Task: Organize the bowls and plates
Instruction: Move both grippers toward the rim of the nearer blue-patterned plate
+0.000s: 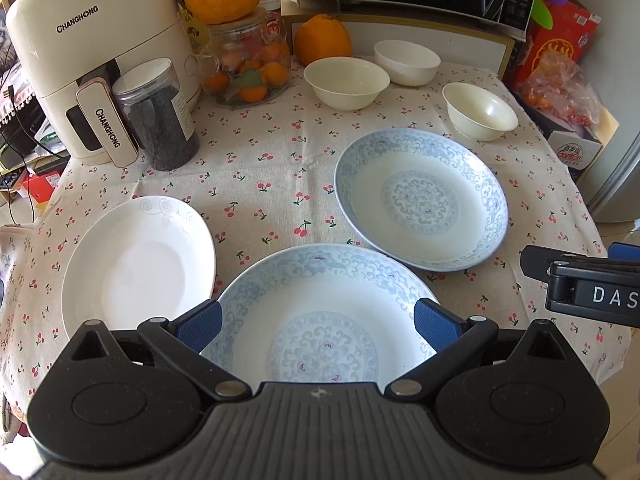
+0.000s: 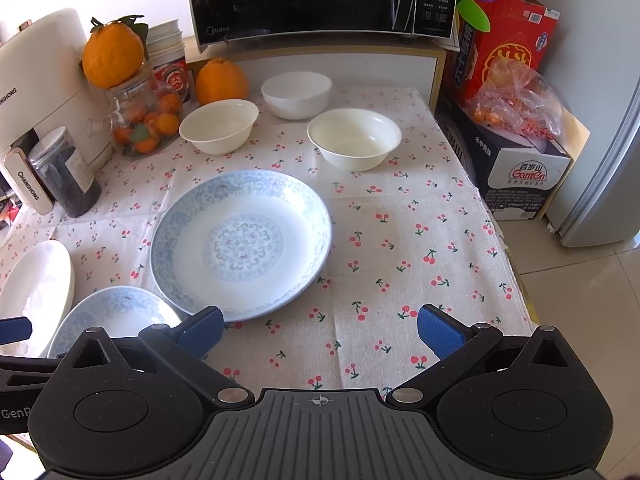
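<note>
Two blue-patterned plates lie on the cherry-print tablecloth: a near one point(image 1: 320, 320) point(image 2: 116, 316) and a far one point(image 1: 420, 200) point(image 2: 240, 240). A plain white plate point(image 1: 136, 268) point(image 2: 36, 288) lies at the left. Three cream bowls stand behind them: left point(image 1: 346, 80) point(image 2: 218, 124), back point(image 1: 406, 60) point(image 2: 296, 92), right point(image 1: 480, 110) point(image 2: 354, 136). My left gripper point(image 1: 319, 322) hovers open above the near blue plate, its blue pads point(image 1: 200, 326) over each side of the rim. My right gripper point(image 2: 320, 332) is open over bare cloth, right of the far blue plate. Its body shows at the left wrist view's right edge point(image 1: 580, 284).
A white air fryer point(image 1: 92, 52), a dark jar point(image 1: 156, 116) and a glass jar of oranges point(image 1: 248, 64) crowd the back left. A microwave point(image 2: 320, 0) sits on a shelf behind. Boxes and a bag of fruit point(image 2: 516, 108) stand off the table's right edge.
</note>
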`<state>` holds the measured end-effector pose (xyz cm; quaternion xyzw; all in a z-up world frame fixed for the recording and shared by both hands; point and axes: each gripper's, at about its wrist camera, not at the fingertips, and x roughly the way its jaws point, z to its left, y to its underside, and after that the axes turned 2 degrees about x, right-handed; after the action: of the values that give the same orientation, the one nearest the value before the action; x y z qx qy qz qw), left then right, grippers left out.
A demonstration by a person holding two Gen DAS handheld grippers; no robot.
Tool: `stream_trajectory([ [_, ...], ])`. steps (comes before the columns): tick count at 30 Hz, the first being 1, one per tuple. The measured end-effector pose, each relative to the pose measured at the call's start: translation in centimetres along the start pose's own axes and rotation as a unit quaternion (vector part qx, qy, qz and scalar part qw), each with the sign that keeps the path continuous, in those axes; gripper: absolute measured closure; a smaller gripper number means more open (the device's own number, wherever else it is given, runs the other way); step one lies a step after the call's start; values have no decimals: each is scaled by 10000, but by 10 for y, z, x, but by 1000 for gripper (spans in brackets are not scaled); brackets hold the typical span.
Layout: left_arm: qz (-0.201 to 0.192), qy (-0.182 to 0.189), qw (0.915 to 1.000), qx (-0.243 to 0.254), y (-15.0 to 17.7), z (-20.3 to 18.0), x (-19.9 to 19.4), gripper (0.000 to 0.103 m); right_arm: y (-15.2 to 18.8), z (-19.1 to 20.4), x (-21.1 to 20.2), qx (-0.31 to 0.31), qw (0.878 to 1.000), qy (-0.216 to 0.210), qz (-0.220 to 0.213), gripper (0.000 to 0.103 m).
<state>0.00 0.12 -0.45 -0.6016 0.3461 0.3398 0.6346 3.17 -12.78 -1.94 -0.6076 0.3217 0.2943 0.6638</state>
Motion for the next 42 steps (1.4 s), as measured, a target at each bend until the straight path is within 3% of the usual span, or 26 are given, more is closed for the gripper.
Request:
stream_trajectory([
  [11,176,56,9998,67,2,-1,3,1,1,1,2,-26,10000,6,53,0],
  [42,184,111,9997,104,3,-3,4,1,1,0,4,-13,9999,5,103,0],
])
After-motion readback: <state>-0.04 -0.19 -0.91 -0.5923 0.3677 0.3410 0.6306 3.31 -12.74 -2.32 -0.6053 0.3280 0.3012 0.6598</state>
